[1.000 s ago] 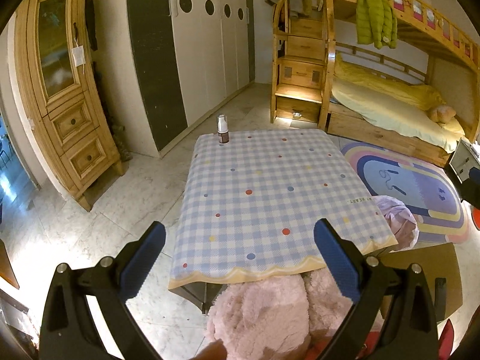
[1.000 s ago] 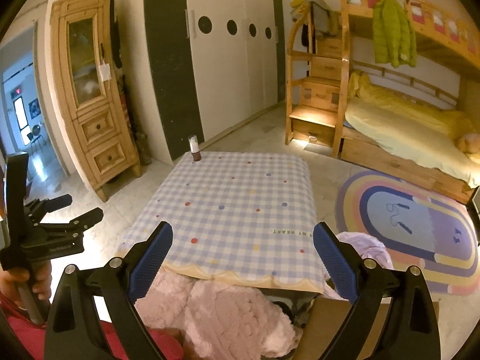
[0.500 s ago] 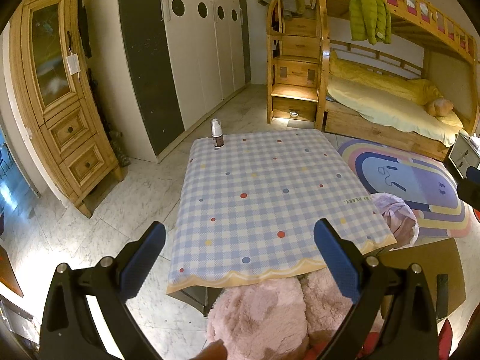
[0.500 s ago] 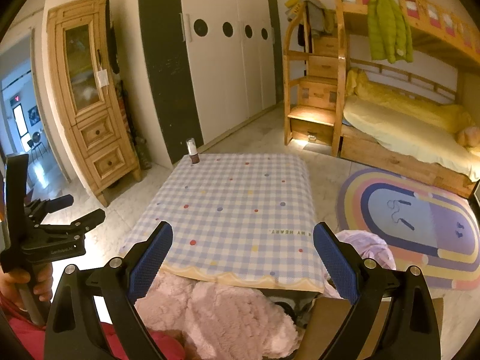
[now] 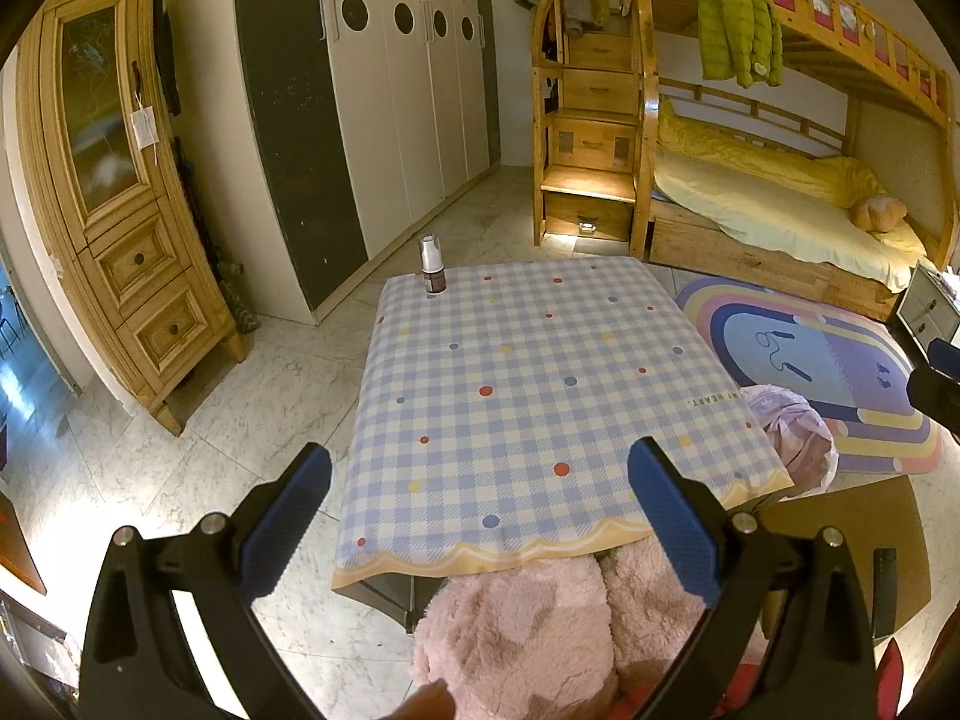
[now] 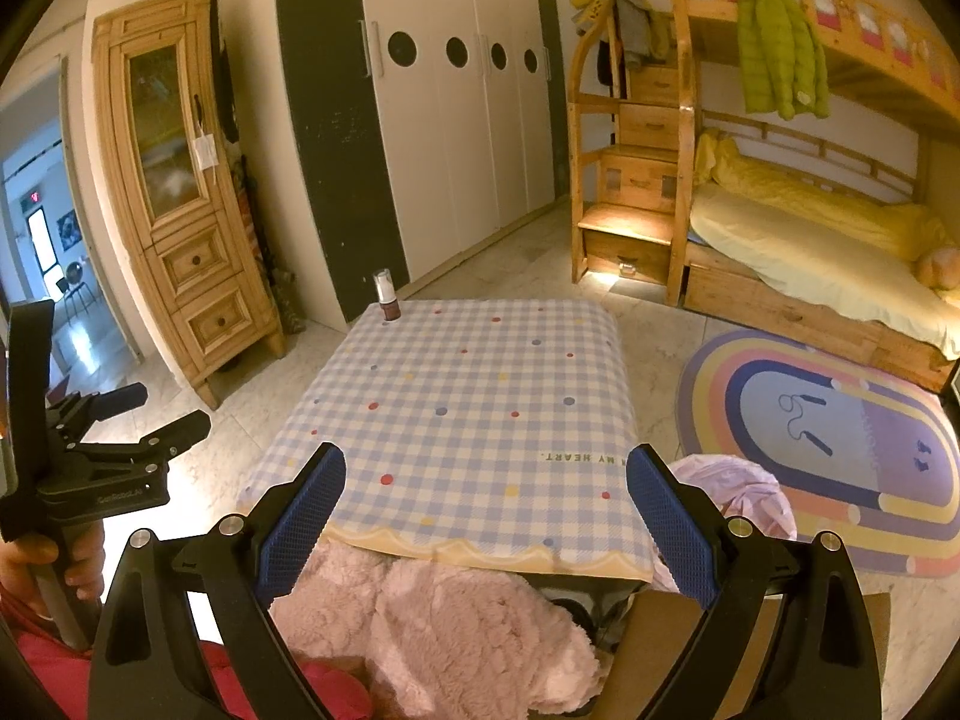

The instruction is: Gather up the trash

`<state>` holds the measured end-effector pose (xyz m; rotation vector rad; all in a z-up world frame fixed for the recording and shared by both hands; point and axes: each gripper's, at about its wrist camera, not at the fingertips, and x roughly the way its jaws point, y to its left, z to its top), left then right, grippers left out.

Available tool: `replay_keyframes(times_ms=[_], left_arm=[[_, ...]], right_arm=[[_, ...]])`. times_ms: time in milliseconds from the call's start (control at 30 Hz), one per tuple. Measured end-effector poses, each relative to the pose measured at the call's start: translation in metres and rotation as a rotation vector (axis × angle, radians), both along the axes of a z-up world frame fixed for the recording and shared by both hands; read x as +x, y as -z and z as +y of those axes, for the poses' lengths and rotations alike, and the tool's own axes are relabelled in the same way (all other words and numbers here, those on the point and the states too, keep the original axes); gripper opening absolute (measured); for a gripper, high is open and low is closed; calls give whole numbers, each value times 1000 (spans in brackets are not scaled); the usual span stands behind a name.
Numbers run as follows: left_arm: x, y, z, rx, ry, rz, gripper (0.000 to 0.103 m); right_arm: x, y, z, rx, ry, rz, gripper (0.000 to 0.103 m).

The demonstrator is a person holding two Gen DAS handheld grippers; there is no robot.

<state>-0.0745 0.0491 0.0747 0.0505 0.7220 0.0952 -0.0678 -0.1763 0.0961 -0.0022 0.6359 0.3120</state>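
Left gripper (image 5: 479, 483): my fingers spread wide, nothing between them, hovering above the near table edge.
Right gripper (image 6: 485, 489): also wide apart, empty (same spread as a second ago).
Small bottle (image 5: 432, 268): upright on the far left corner of the checked tablecloth (image 5: 540, 384), well away from both grippers.
Change: my left view has drifted; the bottle sits lower and further left in it than before.
Pink-lined bin (image 5: 792, 438): on the floor, just beside the table's right edge.
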Motion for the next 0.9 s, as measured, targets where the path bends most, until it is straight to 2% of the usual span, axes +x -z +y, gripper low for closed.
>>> replay_keyframes(times_ms=[900], left_arm=[[2, 3, -2, -8, -9, 6, 96]], right_arm=[[0, 0, 1, 1, -1, 5, 94]])
